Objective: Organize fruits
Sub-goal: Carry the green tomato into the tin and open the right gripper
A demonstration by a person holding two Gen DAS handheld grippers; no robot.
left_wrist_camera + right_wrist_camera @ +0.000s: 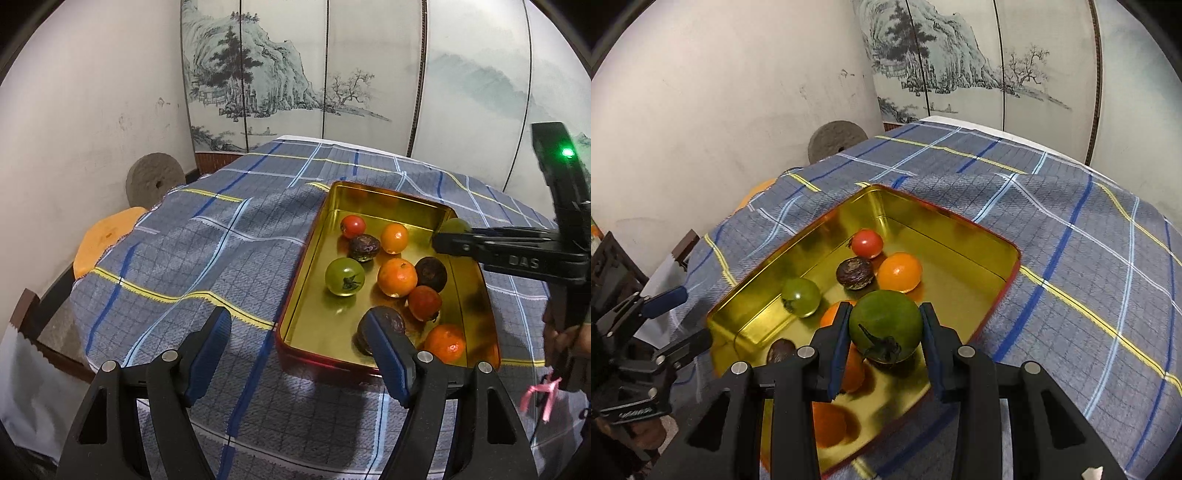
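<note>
A gold tin with red outer walls (373,203) lies on the plaid cloth and holds several fruits: a red tomato (352,226), a green tomato (344,276), oranges (397,277) and dark passion fruits (364,248). My left gripper (297,315) is open over the tin's near left corner, nothing between its fingers; its right finger hides part of a dark fruit (391,321). My right gripper (884,314) is shut on a second green tomato (884,325), held above the tin's (945,218) near end. In the left wrist view this gripper (454,236) reaches in from the right.
The blue-grey plaid cloth (207,251) covers the table and is wrinkled left of the tin. A stone wheel (155,179) and an orange stool (103,240) stand by the wall beyond the table's left edge. A painted folding screen (295,74) stands behind.
</note>
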